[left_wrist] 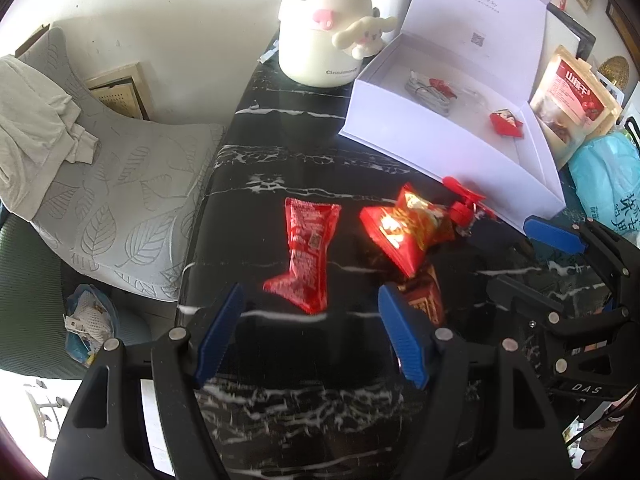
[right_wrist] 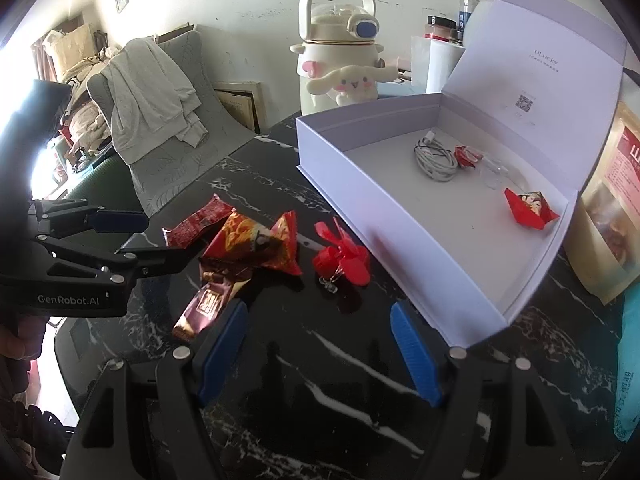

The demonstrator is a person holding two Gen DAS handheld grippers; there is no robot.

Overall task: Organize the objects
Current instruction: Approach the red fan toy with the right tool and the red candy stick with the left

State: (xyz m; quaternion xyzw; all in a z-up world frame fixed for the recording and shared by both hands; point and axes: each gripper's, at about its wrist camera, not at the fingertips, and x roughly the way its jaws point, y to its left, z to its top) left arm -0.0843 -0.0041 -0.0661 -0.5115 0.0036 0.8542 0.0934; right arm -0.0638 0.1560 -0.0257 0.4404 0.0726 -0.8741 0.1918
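On the black marble table [left_wrist: 304,404] a flat red sachet [left_wrist: 310,252] lies just ahead of my open left gripper [left_wrist: 310,300], in line with the gap between its blue fingers. To its right are a red-gold snack packet [left_wrist: 404,224], a dark brown packet [left_wrist: 426,298] and a small red fan [left_wrist: 464,200]. My right gripper [right_wrist: 318,316] is open over bare table, just short of the red fan [right_wrist: 340,256]. An open white box [right_wrist: 360,200] at the right holds a coiled cable [right_wrist: 436,156] and two small red packets [right_wrist: 530,208].
A white cartoon-dog jug [left_wrist: 320,40] stands behind the box. A snack pouch [left_wrist: 568,96] and a teal bag [left_wrist: 608,184] crowd the box's right side. A grey leaf-pattern cushion [left_wrist: 120,184] sits past the table's left edge. A waste bin [left_wrist: 90,324] is below.
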